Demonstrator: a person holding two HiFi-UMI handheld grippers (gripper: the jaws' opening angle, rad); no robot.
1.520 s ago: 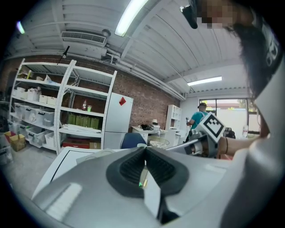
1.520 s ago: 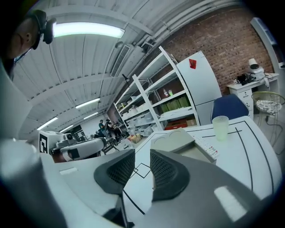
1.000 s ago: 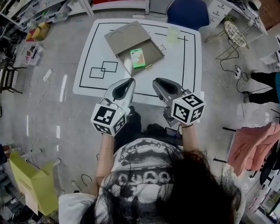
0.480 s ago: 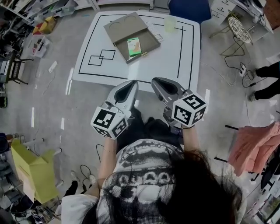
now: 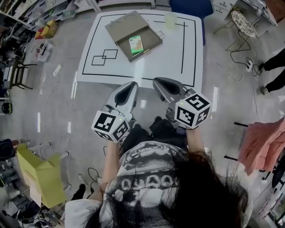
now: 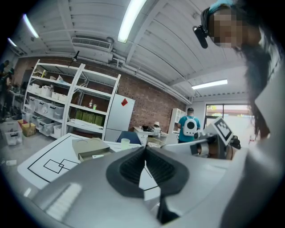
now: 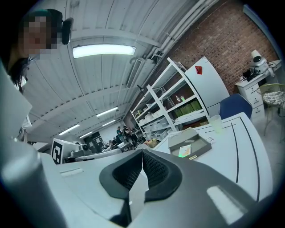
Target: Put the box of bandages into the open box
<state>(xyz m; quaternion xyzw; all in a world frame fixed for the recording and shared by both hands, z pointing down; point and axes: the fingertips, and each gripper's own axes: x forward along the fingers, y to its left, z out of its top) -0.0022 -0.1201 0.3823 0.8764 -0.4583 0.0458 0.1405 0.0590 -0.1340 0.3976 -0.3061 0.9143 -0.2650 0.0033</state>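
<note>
Count at the worktop (image 5: pixel 187 67)
One worktop carrying one open box (image 5: pixel 153 42), one bandage box (image 5: pixel 136 43) and one cup (image 5: pixel 170 20); two grippers, the left gripper (image 5: pixel 132 84) and right gripper (image 5: pixel 158 81); one blue chair (image 5: pixel 187 6), one yellow carton (image 5: pixel 40 178), one pink cloth (image 5: pixel 262 149).

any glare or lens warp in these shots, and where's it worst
Head view: bright streaks glare off the floor and a pale band washes the table, whose straight lines bow. Left gripper view: the ceiling strip light is blown out, corners dark. Right gripper view: the lamp clips white, the shelves curve.
</note>
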